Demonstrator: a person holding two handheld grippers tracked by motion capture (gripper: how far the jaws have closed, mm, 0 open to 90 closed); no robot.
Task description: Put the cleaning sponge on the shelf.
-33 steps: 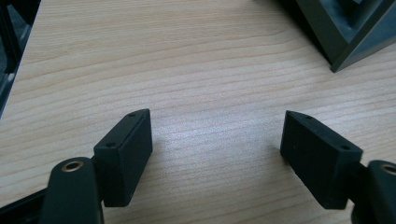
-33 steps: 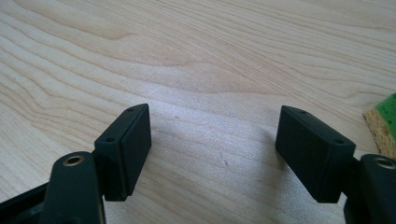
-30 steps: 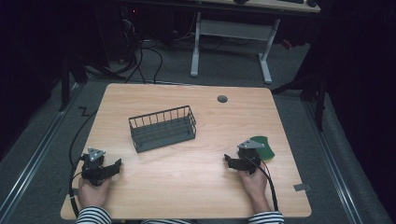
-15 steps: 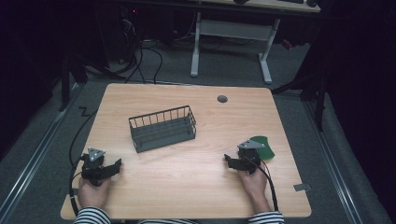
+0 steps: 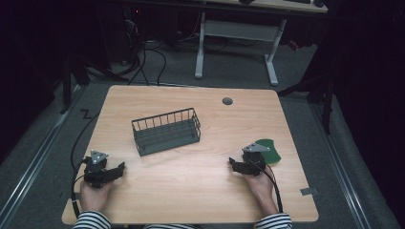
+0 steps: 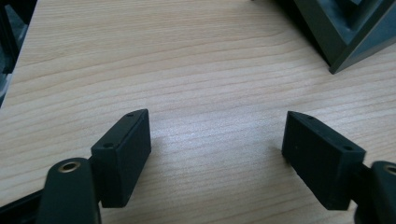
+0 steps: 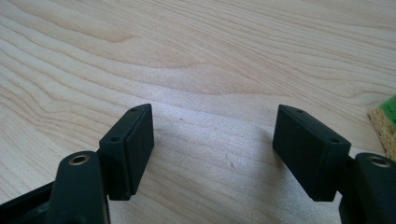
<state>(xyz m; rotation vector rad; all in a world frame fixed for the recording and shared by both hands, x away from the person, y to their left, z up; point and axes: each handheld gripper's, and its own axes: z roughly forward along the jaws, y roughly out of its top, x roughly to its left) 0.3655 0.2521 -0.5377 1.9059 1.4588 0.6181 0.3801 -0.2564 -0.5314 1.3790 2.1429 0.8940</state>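
Sponge (image 5: 268,149) lies just right of my right gripper (image 5: 242,166), whose jaws, empty, have just been closing slightly yet stand wide. Left gripper (image 5: 111,172) gapes empty, near left. I'd swing right, straddle it squarely. Right gripper view catches its green-and-tan corner (image 7: 384,122); high view adds the wire basket (image 5: 166,130) at mid-table.

No text, label, brand, number or sign can be read anywhere, neither on the worktop (image 5: 200,191) nor on the things lying upon it.
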